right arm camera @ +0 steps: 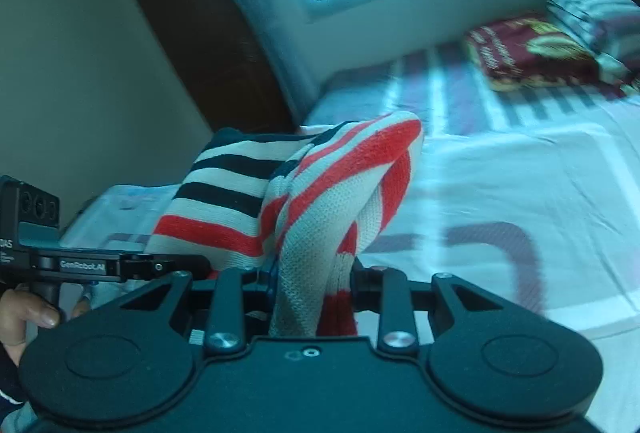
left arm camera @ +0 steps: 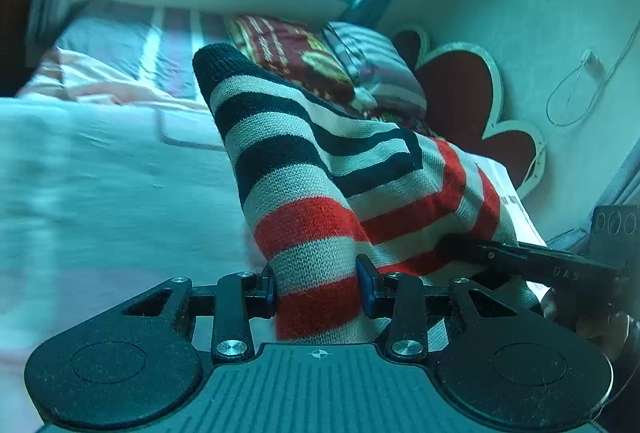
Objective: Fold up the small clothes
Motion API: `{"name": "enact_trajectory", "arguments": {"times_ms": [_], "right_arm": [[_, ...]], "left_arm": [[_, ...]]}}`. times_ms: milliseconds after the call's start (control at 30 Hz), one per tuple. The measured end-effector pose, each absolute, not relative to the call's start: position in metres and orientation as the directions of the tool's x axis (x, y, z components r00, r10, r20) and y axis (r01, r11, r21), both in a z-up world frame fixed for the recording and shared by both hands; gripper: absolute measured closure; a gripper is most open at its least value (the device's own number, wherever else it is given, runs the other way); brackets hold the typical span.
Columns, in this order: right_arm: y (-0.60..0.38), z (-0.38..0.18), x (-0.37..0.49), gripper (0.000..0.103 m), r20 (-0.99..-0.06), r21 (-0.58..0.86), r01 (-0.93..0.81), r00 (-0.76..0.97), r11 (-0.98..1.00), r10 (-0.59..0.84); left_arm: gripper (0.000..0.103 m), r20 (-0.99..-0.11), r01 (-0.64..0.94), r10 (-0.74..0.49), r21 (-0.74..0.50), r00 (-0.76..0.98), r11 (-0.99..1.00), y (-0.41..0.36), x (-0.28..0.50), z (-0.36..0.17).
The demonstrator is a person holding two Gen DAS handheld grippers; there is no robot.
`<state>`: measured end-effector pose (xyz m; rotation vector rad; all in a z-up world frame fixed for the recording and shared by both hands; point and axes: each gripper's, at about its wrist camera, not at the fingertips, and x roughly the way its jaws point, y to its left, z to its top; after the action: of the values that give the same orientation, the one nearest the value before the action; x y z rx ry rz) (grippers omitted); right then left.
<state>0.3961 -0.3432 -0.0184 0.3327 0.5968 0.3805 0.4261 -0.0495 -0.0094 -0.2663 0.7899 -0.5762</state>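
Knitted in black, red and cream stripes, the small sweater (left arm camera: 320,169) hangs above the bed (left arm camera: 100,173), clamped by both tools: the left gripper (left arm camera: 320,287) pinches one bunched fold, the right gripper (right arm camera: 312,285) another. Its lower part is hidden behind the gripper bodies. Blur smears the bedsheet, which lies bare toward the folded blankets (right arm camera: 532,53).
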Motion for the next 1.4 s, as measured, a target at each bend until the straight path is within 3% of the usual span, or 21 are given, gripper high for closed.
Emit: {"name": "enact_trajectory", "arguments": {"times_ms": [333, 600, 667, 700, 733, 800, 967, 1100, 1200, 1300, 1400], "right_arm": [[-0.187, -0.02, 0.388, 0.073, -0.429, 0.505, -0.379, 0.669, 0.775, 0.606], [-0.074, -0.077, 0.399, 0.073, -0.486, 0.612, -0.408, 0.482, 0.677, 0.729], [-0.057, -0.102, 0.408, 0.073, -0.539, 0.62, -0.391, 0.418, 0.68, 0.732], [-0.051, -0.115, 0.411, 0.071, -0.578, 0.597, -0.374, 0.413, 0.71, 0.703], [-0.052, -0.125, 0.413, 0.07, -0.571, 0.597, -0.376, 0.421, 0.709, 0.705], [-0.065, -0.133, 0.419, 0.07, -0.526, 0.674, -0.337, 0.406, 0.658, 0.747], [-0.066, -0.109, 0.412, 0.062, -0.575, 0.602, -0.359, 0.425, 0.713, 0.699], [-0.083, -0.077, 0.379, 0.058, -0.55, 0.572, -0.419, 0.442, 0.705, 0.709], [-0.094, -0.063, 0.355, 0.064, -0.525, 0.566, -0.471, 0.426, 0.676, 0.736], [-0.086, -0.055, 0.335, 0.071, -0.571, 0.475, -0.508, 0.443, 0.718, 0.691], [-0.079, -0.065, 0.326, 0.09, -0.632, 0.422, -0.505, 0.432, 0.753, 0.643]], "left_arm": [[0.065, -0.65, 0.217, -0.419, -0.37, 0.634, 0.903, 0.118, 0.339, 0.013], [0.065, -0.724, 0.03, -0.357, -0.423, 0.59, 0.906, 0.241, 0.277, -0.05], [0.062, -0.758, -0.031, -0.329, -0.418, 0.563, 0.908, 0.255, 0.264, -0.078], [0.048, -0.752, -0.058, -0.312, -0.42, 0.581, 0.906, 0.26, 0.255, -0.09], [0.042, -0.729, -0.077, -0.301, -0.436, 0.615, 0.897, 0.264, 0.245, -0.097], [0.042, -0.69, -0.096, -0.305, -0.477, 0.656, 0.874, 0.27, 0.232, -0.104], [0.041, -0.671, -0.126, -0.261, -0.47, 0.694, 0.874, 0.262, 0.215, -0.097], [0.041, -0.648, -0.106, -0.247, -0.455, 0.721, 0.884, 0.258, 0.183, -0.084], [0.041, -0.653, -0.105, -0.228, -0.43, 0.723, 0.897, 0.245, 0.164, -0.083], [0.041, -0.648, -0.107, -0.222, -0.427, 0.729, 0.898, 0.237, 0.148, -0.083], [0.041, -0.661, -0.123, -0.211, -0.421, 0.721, 0.899, 0.23, 0.141, -0.091]]}}
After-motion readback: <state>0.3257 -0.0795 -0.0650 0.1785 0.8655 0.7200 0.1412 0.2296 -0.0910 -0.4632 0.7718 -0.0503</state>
